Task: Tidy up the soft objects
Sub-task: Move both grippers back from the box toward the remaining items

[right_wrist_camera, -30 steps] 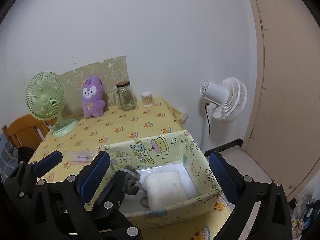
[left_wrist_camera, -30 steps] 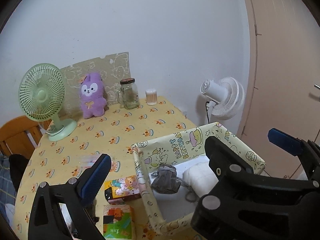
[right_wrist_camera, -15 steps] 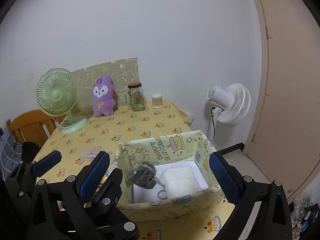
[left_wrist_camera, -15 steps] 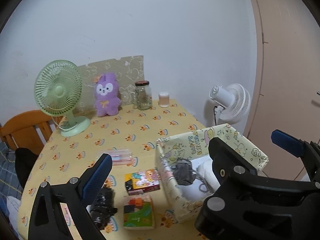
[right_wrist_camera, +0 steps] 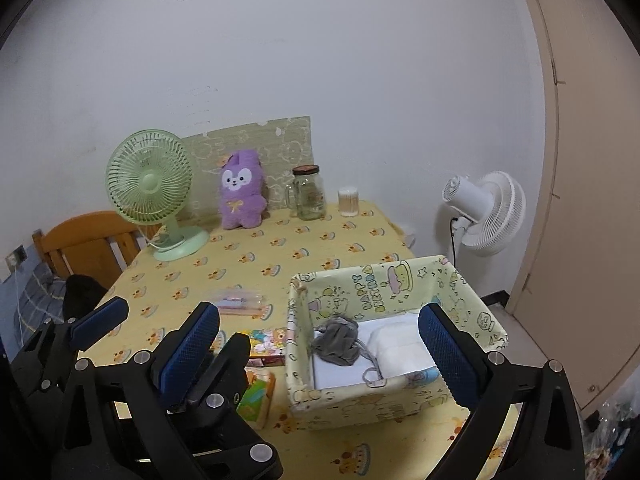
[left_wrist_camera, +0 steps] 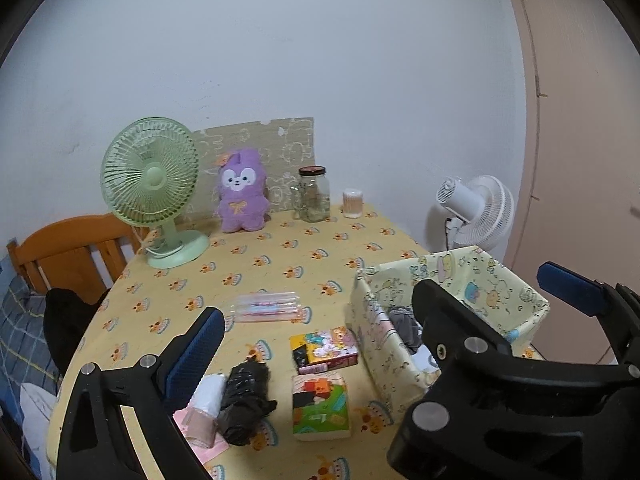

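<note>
Yellow-print box holds two soft things – grey pouch, white pad – both claws gape empty

Open table centre (fan behind)

Both pulled back and up from the fabric box, so way more of the table showing now. Black wad, white roll and tissue pack now visible past left gripper.
</note>
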